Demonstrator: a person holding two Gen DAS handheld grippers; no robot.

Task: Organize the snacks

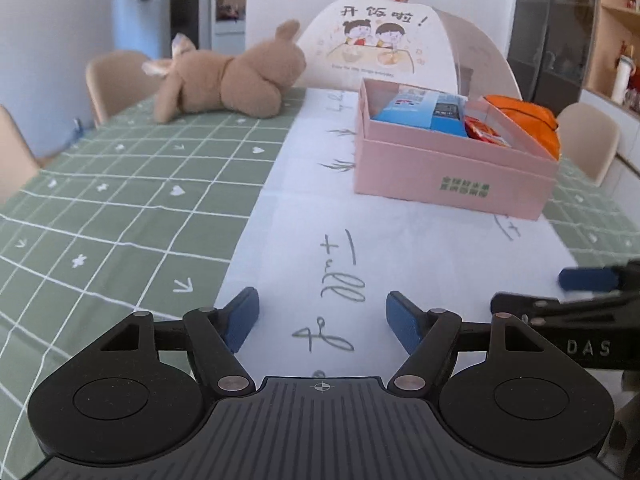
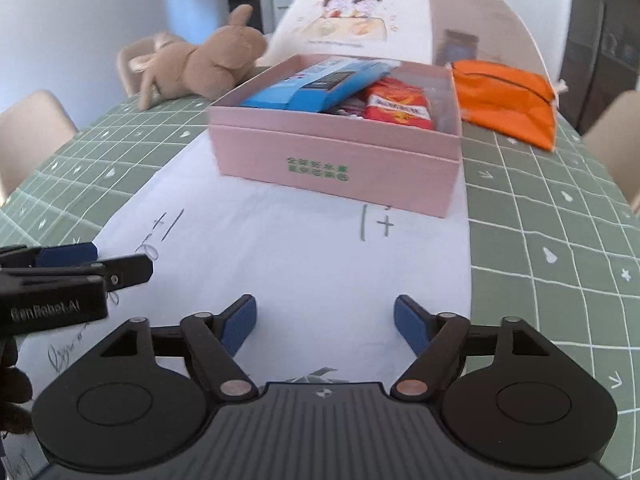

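- We hold the left hand-held gripper (image 1: 322,320) and the right hand-held gripper (image 2: 325,322) low over the white paper runner (image 1: 304,240), both with jaws spread and nothing between the pads.
- The snacks sit in the pink box (image 2: 336,160) further along the counter (image 1: 120,208): a blue carton (image 2: 320,86) leaning across the top and a red packet (image 2: 398,106) beside it. No snack lies loose on the counter that we can see.
- We judge the packing nearly done; what remains is probably tidying the box. To do that well, we would approach from above the open top, one gripper steadying the box wall while the other presses the tilted blue carton flat.
- An orange zip pouch (image 2: 506,100) lies just behind the box, a plush rabbit (image 1: 228,76) well to its left; we would leave both alone.
- Readable writing: "GenRobot.AI" on the left gripper in the right view, "DAS" on the right gripper in the left view, and "开饭啦!" on the chair-back cover (image 1: 380,46). Green print on the box front and the handwriting on the runner are too blurred to read.
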